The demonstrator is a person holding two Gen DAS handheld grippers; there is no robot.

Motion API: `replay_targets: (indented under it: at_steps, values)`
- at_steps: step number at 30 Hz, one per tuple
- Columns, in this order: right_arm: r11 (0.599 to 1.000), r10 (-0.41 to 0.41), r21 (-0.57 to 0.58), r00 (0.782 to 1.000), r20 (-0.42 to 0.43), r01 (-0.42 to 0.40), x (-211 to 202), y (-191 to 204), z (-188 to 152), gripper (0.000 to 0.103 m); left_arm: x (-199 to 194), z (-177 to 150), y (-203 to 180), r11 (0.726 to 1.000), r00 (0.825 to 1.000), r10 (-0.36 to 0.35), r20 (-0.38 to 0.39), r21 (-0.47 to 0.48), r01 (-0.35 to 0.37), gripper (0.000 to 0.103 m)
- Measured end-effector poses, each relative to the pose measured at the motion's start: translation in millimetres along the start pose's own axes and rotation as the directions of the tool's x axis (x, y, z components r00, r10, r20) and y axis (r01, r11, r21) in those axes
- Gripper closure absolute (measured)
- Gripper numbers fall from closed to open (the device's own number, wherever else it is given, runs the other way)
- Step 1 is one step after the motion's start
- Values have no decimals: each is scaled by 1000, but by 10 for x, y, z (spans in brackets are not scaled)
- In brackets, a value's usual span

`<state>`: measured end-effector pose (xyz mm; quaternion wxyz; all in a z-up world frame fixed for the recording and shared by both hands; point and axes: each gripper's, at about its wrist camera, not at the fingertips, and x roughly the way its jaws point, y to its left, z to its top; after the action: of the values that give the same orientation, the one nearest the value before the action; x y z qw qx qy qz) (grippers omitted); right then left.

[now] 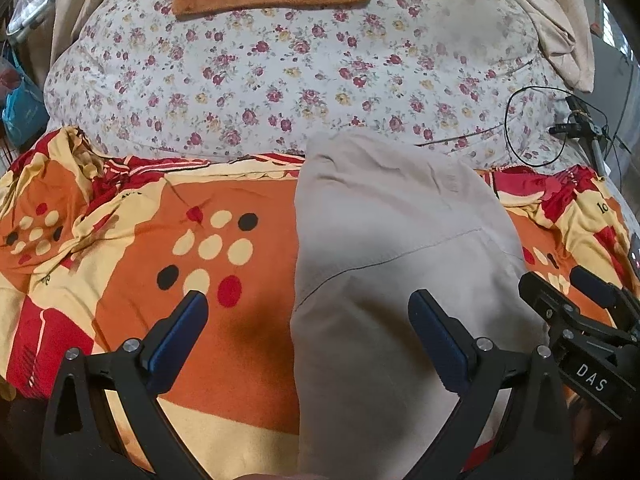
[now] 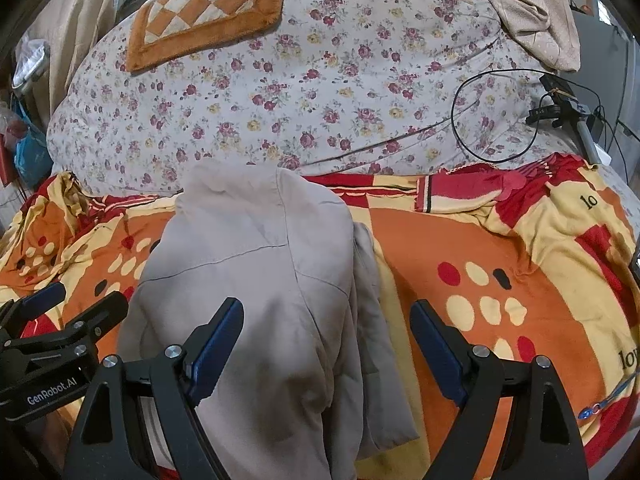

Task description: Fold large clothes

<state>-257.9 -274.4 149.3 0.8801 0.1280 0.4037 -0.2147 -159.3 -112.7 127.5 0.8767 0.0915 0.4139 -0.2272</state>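
1. A folded beige garment (image 1: 384, 264) is seen lying lengthwise on an orange, red and cream patterned blanket (image 1: 224, 240), its far end reaching the edge of a floral quilt (image 1: 304, 64).
2. In the left wrist view, the left gripper (image 1: 307, 304) is held above the garment's left edge; its blue-padded fingers (image 1: 180, 332) are spread wide, with nothing pinched between them. One finger is seen over the blanket, the other over the garment.
3. In the right wrist view, the right gripper (image 2: 326, 316) is held over the garment's right edge, its fingers (image 2: 218, 344) likewise spread wide and empty. The left finger is seen over the beige cloth, the right one over the blanket.
4. Only in the right wrist view is a narrower underlayer of the garment shown, sticking out along the right side beneath the top fold, together with a small blue object (image 2: 586, 413) on the blanket at the near right.
5. Only in the left wrist view is the garment's straight left edge shown in full against the blanket.
6. Each view catches the other gripper at its margin: the right one at the right edge of the left view, the left one at the left edge of the right view.
7. An orange checked cushion (image 2: 208, 12) at the far side and a black cable loop (image 2: 496, 116) at the far right are visible in both views.
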Motion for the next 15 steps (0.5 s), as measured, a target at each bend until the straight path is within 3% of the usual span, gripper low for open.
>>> replay_targets:
  at_steps: [15]
  values:
    - [1000, 0, 12, 1000, -9, 0, 62, -2, -11, 17, 6, -20, 11, 1000, 1000, 22, 11, 13, -22, 2]
